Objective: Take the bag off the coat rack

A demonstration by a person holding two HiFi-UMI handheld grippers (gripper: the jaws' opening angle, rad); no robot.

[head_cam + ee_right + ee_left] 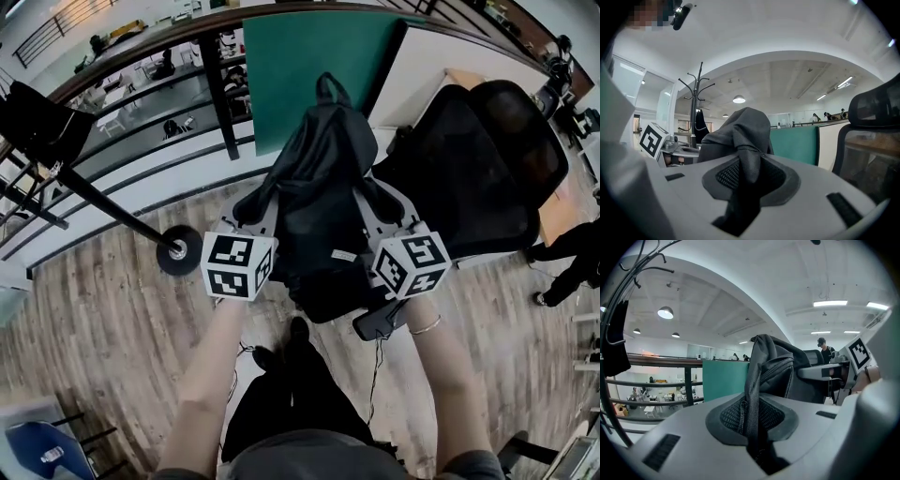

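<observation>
A black backpack (314, 202) hangs between my two grippers at the middle of the head view, well apart from the coat rack. My left gripper (262, 214) is shut on a black strap of the bag (751, 394), which runs down between its pads. My right gripper (377, 214) is shut on another fold of the bag's strap (746, 154). The coat rack's dark pole (103, 204) slants to its round base (178, 251) on the left. A black garment (37, 122) still hangs on its hooks (618, 296). In the right gripper view the rack (697, 93) stands behind the bag.
A black mesh office chair (487, 169) stands right behind the bag. A green panel (300, 66) and a white partition (441, 56) back onto a railing (141, 141) over a lower floor. A person (572, 258) stands at the right edge. The floor is wood plank (103, 328).
</observation>
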